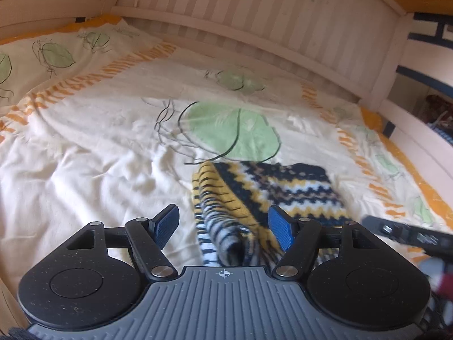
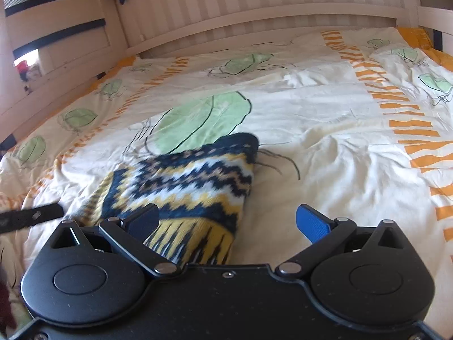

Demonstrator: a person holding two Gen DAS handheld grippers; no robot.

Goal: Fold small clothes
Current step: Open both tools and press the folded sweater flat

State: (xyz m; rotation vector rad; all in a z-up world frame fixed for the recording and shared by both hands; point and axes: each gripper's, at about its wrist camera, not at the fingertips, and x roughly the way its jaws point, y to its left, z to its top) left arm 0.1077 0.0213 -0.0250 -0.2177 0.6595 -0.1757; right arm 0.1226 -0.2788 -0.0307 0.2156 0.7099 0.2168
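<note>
Soft, light knitted sweater (image 1: pixel 269 192) lying folded on the bed (image 1: pixel 85 147). Floppy, not slippery; best pinched at the yellow ribbed edge. Left gripper (image 1: pixel 223 225) fingers wide apart over it, holding nothing. Right gripper (image 2: pixel 226 221) fingers wide apart too, empty, just above the hem.

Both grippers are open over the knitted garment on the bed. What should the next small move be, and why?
Probably bring the left gripper down and close it on the knitted garment: the loose bunched end lies between its open blue pads, while the right gripper holds nothing.
</note>
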